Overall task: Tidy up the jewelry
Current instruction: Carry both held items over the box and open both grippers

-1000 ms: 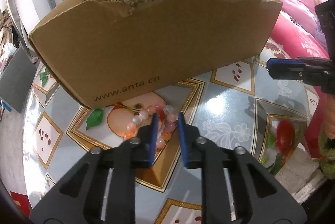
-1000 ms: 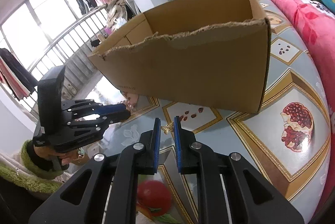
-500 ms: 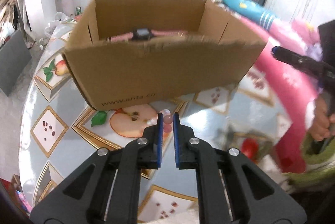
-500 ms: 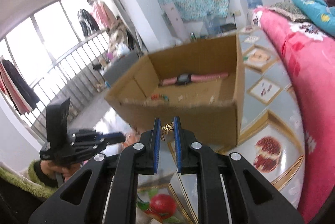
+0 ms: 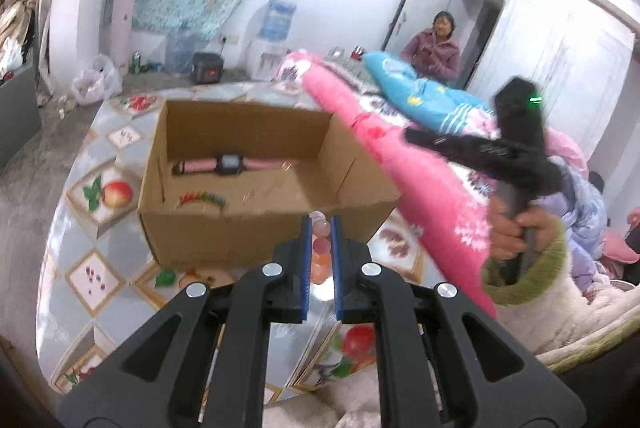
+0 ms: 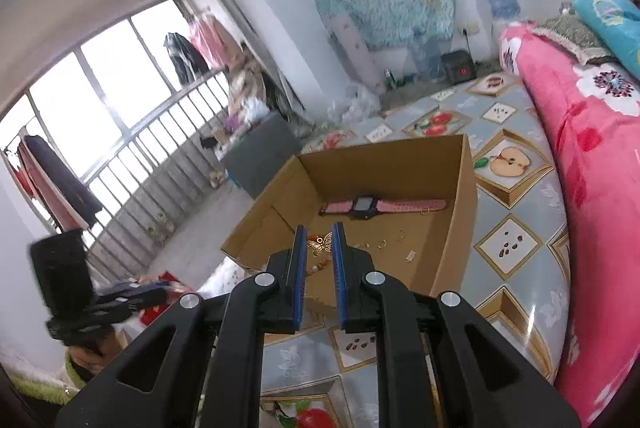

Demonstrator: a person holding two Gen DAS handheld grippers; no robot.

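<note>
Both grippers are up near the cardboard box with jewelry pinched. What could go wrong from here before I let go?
1. The pink and orange bead bracelet hangs from the left gripper in front of the brown cardboard box's near wall; released here, it would likely land on the fruit-patterned tablecloth.
2. The small gold butterfly charm sits at the very tips of the right gripper and may slip.
3. Dropped pieces could tangle with the pink-strapped watch.

Home bedroom: bedding (image 5: 400,148), hanging clothes (image 6: 200,44).
</note>
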